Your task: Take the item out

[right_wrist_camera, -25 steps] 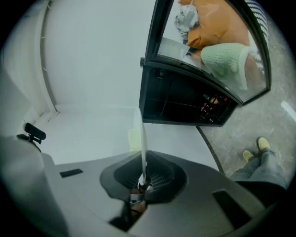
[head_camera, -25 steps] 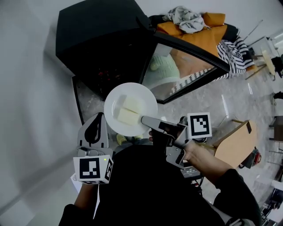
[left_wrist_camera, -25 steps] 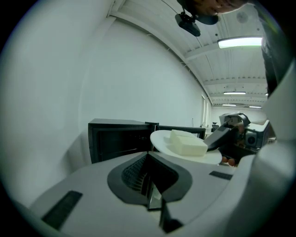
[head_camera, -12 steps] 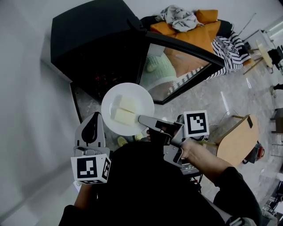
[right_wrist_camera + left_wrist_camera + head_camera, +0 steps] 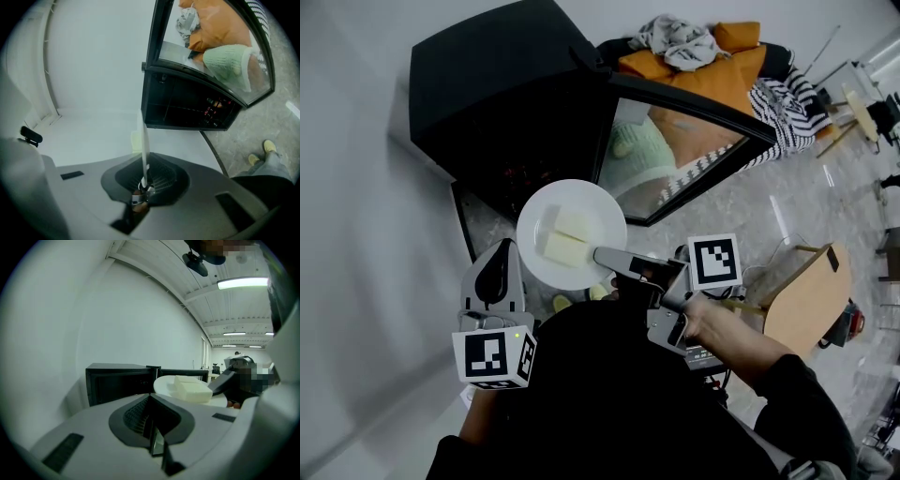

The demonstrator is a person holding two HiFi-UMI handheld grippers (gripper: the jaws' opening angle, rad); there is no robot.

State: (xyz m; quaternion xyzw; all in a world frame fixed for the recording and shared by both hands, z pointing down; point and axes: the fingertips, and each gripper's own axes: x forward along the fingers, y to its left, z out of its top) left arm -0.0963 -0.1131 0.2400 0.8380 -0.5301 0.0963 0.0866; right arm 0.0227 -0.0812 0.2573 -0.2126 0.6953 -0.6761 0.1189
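A white plate carrying two pale rectangular blocks hangs just in front of the open black microwave. My right gripper is shut on the plate's near rim. In the right gripper view the plate shows edge-on between the jaws. My left gripper stays below and left of the plate, shut, with nothing in it. In the left gripper view its jaws meet, and the plate with its blocks floats ahead to the right, with the microwave behind.
The microwave's glass door stands swung open to the right. A white wall runs along the left. A wooden stool stands on the marble floor at the right. Orange and striped cloth is piled behind the door. The person's shoes are below.
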